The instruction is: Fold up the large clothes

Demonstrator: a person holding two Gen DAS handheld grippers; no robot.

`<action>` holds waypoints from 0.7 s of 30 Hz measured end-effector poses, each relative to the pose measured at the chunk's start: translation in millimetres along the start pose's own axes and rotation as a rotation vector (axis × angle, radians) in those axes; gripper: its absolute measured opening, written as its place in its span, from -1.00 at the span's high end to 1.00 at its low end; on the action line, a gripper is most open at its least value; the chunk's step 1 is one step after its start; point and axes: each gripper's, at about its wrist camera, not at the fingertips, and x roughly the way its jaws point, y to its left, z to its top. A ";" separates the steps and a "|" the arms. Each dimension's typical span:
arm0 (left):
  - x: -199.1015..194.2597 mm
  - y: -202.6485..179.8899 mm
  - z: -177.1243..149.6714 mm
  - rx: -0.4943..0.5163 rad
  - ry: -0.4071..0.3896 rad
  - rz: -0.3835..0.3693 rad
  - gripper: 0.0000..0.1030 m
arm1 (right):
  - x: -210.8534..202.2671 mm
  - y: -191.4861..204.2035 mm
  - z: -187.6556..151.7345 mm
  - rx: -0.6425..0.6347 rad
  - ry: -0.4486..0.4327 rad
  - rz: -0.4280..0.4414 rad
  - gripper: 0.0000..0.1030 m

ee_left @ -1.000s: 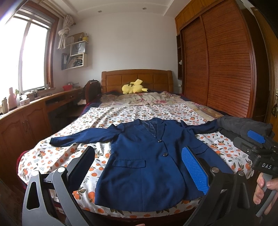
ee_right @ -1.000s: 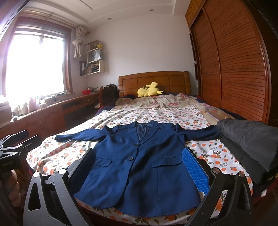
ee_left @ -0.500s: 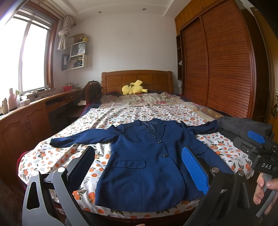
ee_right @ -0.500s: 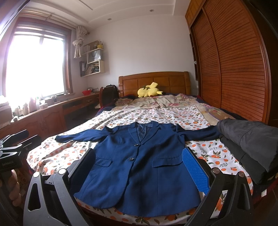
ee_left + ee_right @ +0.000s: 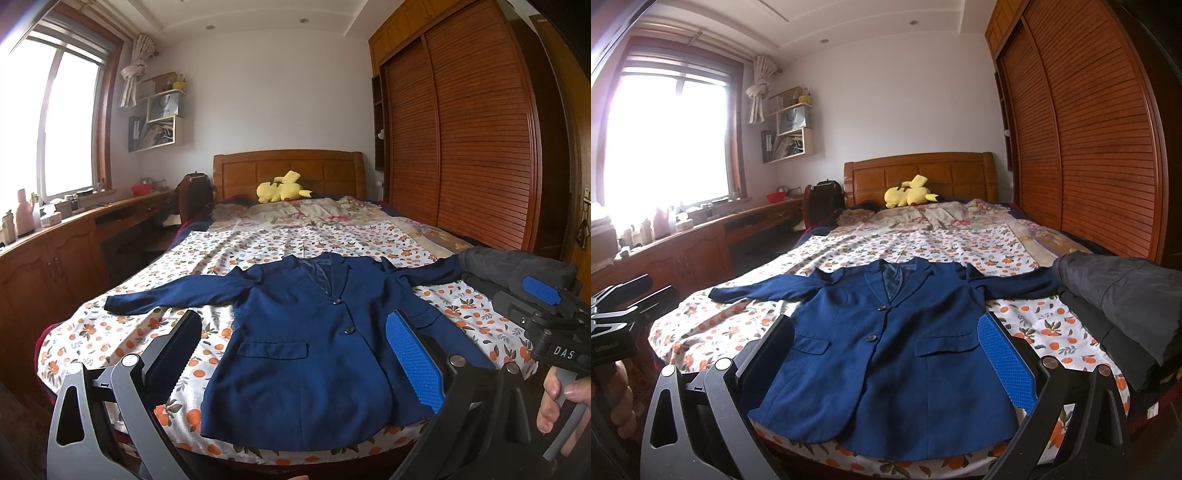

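Left wrist view: the blue jacket [image 5: 314, 343] lies flat in the middle, on the bed [image 5: 129, 332]. The left gripper [image 5: 295, 343] has its jaws spread wide.

Right wrist view: the jacket [image 5: 886, 343] fills the middle. The right gripper [image 5: 886, 343] is spread wide too, holding nothing.

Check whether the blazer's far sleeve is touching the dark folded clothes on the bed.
Touching. In the right wrist view the blue blazer's sleeve runs right up to the dark folded clothes, its cuff hidden against them with no gap.
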 end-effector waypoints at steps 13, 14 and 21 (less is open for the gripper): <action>20.8 16.2 -16.1 -0.026 0.039 0.003 -0.95 | 21.2 5.5 -18.8 -0.004 0.043 0.012 -0.87; 22.8 17.8 -18.2 -0.029 0.042 0.001 -0.95 | 23.1 5.1 -18.6 -0.005 0.044 0.015 -0.87; 46.5 35.3 -29.7 -0.039 0.079 0.023 -0.95 | 46.2 13.9 -16.9 -0.030 0.049 0.037 -0.87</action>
